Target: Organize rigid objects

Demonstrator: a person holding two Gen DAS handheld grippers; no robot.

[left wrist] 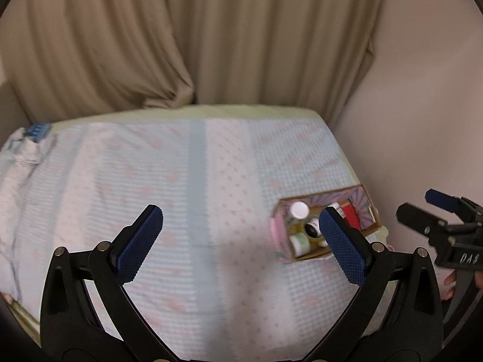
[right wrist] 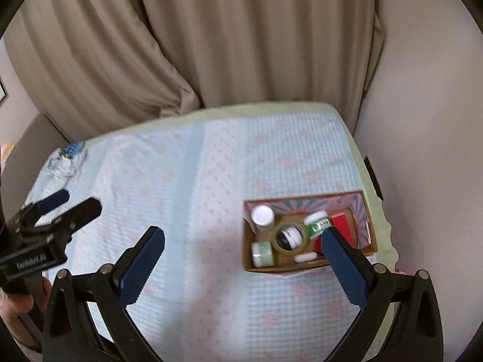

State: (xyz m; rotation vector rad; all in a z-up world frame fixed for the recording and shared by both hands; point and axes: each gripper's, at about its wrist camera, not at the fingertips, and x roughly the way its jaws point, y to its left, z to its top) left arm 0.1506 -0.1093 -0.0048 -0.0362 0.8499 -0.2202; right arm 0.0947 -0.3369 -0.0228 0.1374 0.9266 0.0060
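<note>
A cardboard box (right wrist: 366, 211) with a pink patterned lining sits at the right of a bed. Inside it stand a white-capped bottle (right wrist: 262, 214), a tape roll (right wrist: 290, 236) around a dark jar, a green-labelled jar (right wrist: 317, 224), a small pale green jar (right wrist: 262, 253), a red box (right wrist: 342, 226) and a small white piece (right wrist: 305, 258). The same box (left wrist: 366, 199) shows in the left wrist view. My left gripper (left wrist: 241, 242) is open and empty above the bedsheet. My right gripper (right wrist: 243, 264) is open and empty, its right finger overlapping the box's near right corner.
The bed has a light blue and pink patterned sheet (right wrist: 187, 199). A blue clip (left wrist: 37, 130) and crumpled white cloth (left wrist: 22, 150) lie at its far left. Beige curtains (left wrist: 211, 36) hang behind, and a wall (right wrist: 422, 120) stands close on the right.
</note>
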